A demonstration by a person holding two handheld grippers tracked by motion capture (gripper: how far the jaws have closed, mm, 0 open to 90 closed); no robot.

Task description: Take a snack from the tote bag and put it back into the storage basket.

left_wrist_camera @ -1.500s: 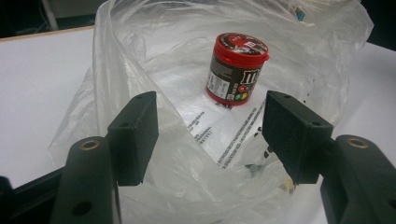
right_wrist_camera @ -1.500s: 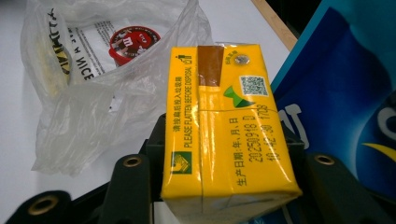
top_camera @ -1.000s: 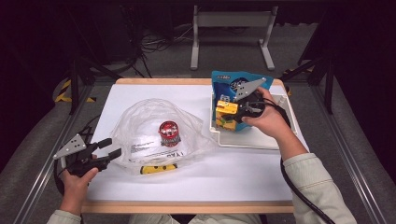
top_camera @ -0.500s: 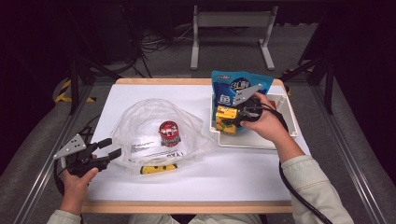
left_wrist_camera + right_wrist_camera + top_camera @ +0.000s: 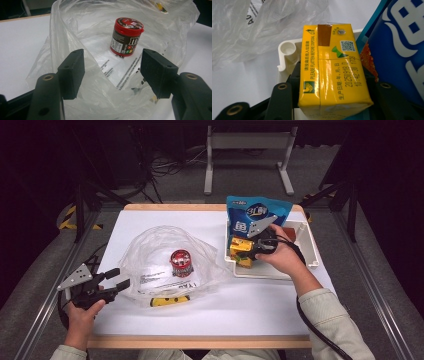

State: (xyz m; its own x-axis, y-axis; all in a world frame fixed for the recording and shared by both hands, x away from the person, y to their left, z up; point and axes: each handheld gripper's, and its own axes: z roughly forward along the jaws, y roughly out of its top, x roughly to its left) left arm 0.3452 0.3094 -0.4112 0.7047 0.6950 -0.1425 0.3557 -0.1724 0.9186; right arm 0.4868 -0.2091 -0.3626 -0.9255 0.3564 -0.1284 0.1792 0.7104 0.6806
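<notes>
The right gripper (image 5: 249,251) has its two black jaws clamped on the flat sides of a yellow rectangular drink carton (image 5: 332,67) — a foil-sealed straw hole and a printed date line face up between them in the right gripper view. The carton sits at the near left corner of a white plastic tray (image 5: 311,251) on the right side of the white table (image 5: 260,305), and whether its base rests on the tray floor I cannot tell. Just behind it, touching or nearly so, stands a blue snack bag (image 5: 255,212) with white lettering, leaning against the tray's far end.

Over on the left, the left gripper (image 5: 116,280) hangs at the edge of a crumpled clear plastic bag (image 5: 155,255), jaws spread wide — the bag's film bunches up between them, and the left jaw lies against a fold of it, but the pads are not squeezing anything. Inside the bag, upright, stands a small brown candy tub with a red lid (image 5: 126,37), well apart from both jaws. A yellow-and-black item (image 5: 169,300) lies at the bag's near edge; what it is I cannot make out.
</notes>
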